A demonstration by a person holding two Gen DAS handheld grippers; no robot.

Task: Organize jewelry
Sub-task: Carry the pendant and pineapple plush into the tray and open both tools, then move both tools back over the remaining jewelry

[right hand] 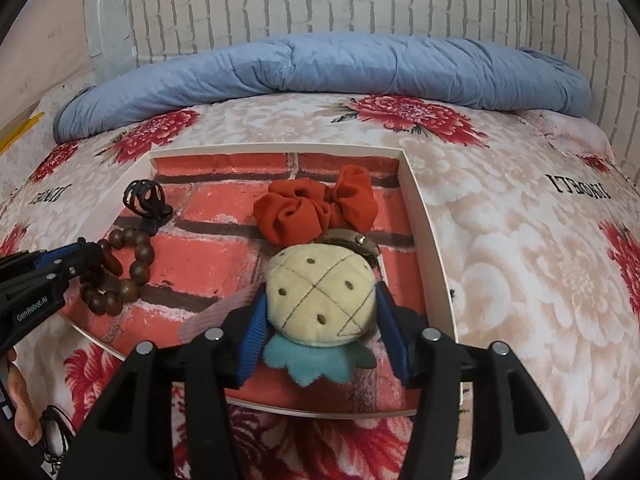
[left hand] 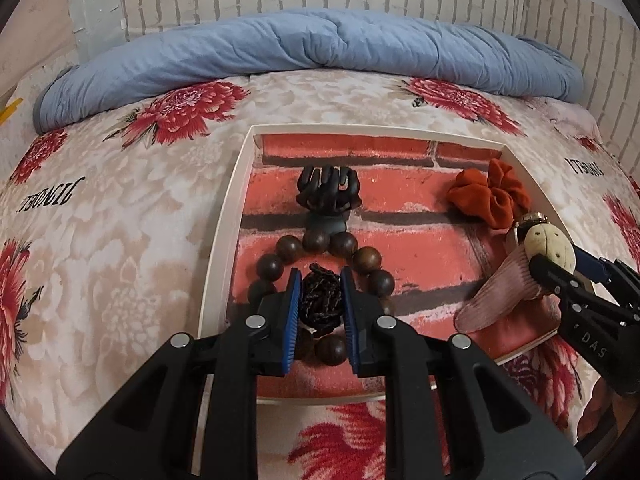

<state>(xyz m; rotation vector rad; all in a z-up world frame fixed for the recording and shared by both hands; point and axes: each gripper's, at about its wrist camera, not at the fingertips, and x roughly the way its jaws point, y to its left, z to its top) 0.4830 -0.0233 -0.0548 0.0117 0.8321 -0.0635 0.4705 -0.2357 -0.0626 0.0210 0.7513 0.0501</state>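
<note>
1. Looks like the placing step. Holds a dark knotted bundle (left hand: 320,304) clamped between the blue pads of the left gripper (left hand: 321,280), low over the wooden bead bracelet (left hand: 289,249) lying at the near left of the brick-lined tray (left hand: 236,216).
2. Flanks, with the right gripper (right hand: 322,300), the pineapple plush charm (right hand: 320,276) resting at the near right of the tray, just near of the red scrunchie (right hand: 316,208). Pads close on both sides of the plush. Cannot tell whether pressing or merely beside it.
3. Next, probably: parting the left pads to drop the bundle beside or inside the bead ring, clear of the black claw clip (left hand: 328,192) just beyond. Then backing both grippers up and out without dragging anything along.
4. Only in the left view: the bundle itself and the grip on it, plus the full length of the pink fabric strip (left hand: 492,296) under the plush.
5. Only in the right view: the teal leaf (right hand: 316,360) at the plush's near end, the brass clasp (right hand: 356,242) at its far end touching the scrunchie, and part of a hand (right hand: 24,412) at the near left edge.
6. Seen in both: floral bedspread (left hand: 120,220) under the tray, blue quilt (left hand: 320,48) along the far side.
</note>
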